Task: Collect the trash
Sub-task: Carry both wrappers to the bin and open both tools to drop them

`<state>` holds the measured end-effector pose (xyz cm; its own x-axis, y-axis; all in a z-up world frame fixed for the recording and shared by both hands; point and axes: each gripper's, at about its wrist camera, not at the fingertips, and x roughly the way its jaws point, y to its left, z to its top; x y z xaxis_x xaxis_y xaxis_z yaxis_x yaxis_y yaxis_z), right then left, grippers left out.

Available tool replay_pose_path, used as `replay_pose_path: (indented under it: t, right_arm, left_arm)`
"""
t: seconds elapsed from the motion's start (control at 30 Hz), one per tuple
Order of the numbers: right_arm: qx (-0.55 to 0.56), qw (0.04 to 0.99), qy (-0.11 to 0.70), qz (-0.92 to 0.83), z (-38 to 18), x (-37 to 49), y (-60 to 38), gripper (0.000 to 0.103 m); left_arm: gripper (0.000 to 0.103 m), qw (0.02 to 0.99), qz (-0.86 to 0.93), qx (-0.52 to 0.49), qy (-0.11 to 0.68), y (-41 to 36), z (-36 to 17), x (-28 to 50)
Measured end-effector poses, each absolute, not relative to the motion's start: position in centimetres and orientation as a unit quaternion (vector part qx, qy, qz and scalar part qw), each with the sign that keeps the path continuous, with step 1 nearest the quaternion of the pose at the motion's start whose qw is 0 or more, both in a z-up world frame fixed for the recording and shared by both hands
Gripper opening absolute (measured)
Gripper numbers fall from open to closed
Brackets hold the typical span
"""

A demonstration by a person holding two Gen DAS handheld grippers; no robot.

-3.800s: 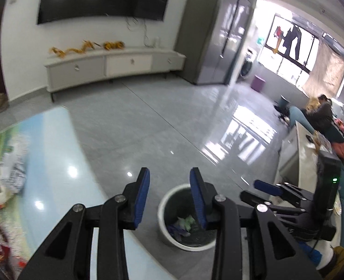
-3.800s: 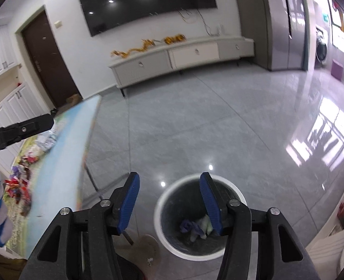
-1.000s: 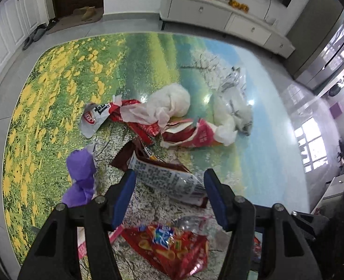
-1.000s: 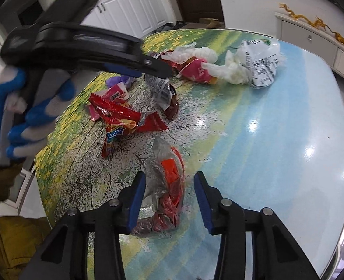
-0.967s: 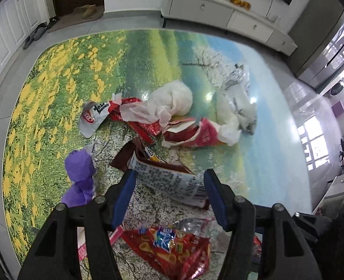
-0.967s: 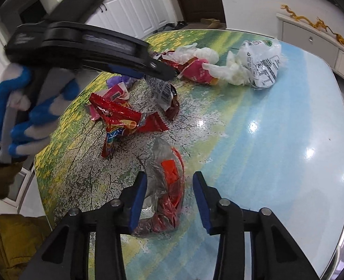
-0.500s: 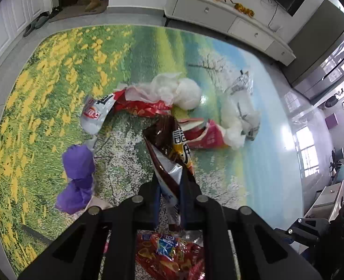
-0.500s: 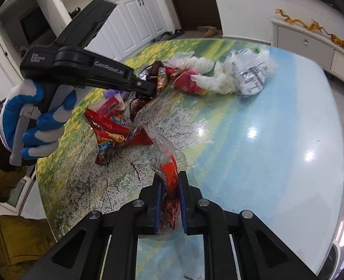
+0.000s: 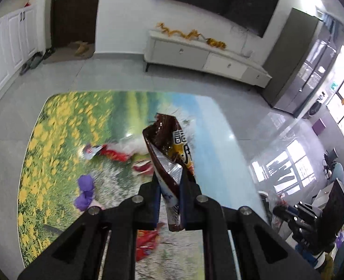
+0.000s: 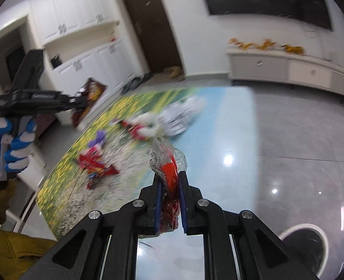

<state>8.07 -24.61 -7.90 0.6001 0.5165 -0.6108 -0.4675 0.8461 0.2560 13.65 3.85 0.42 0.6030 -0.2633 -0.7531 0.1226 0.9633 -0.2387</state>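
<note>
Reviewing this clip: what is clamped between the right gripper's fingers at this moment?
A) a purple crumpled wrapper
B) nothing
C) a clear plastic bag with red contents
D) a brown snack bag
C: the right wrist view shows the right gripper shut on the clear plastic bag with red contents, lifted above the table.

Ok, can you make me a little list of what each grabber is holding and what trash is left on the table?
left gripper: shut on the brown snack bag, lifted off the table
right gripper: shut on the clear wrapper with red inside, lifted too
table: flower and sky picture on top
trash left on the table: purple wad, red packets, white crumpled bags
bin: on the floor, lower right of the right wrist view
</note>
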Motion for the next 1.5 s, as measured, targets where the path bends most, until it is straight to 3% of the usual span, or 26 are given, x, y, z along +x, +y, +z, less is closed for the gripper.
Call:
replay_pose_path:
  t: [0.3, 0.63, 0.83, 0.9, 1.03, 1.1, 1.5]
  right_arm:
    - [0.076, 0.931, 0.327, 0.145, -7.4, 4.2, -37.8, 0.013]
    - [0.154, 0.909, 0.386, 0.026, -14.4, 2.8, -49.4, 0.013]
    - [0.183, 0.891, 0.415, -0.004, -17.9, 3.4, -52.4, 0.016]
    - [0.19, 0.888, 0.419, -0.01, -18.7, 3.4, -53.3, 0.021]
    - [0.201, 0.883, 0.423, -0.021, -19.9, 3.1, -54.4, 0.034]
    - [0.206, 0.881, 0.425, -0.028, -20.2, 2.9, -54.8, 0.039]
    - [0.206, 0.891, 0.403, -0.042, -17.7, 1.5, -54.3, 0.039]
  left_arm:
    - [0.012, 0.868, -0.227, 0.0, 0.442, -11.2, 1.7, 13.2]
    - [0.012, 0.782, -0.356, 0.076, 0.506, -30.8, -4.4, 12.3]
    - [0.015, 0.747, -0.384, 0.088, 0.535, -37.5, -8.4, 12.6]
    - [0.02, 0.743, -0.387, 0.098, 0.538, -38.8, -9.5, 12.5]
    - [0.038, 0.735, -0.392, 0.098, 0.544, -40.5, -11.1, 12.6]
    - [0.039, 0.734, -0.392, 0.098, 0.546, -40.9, -11.5, 12.5]
    - [0.039, 0.788, -0.369, 0.114, 0.479, -37.3, -8.3, 11.0]
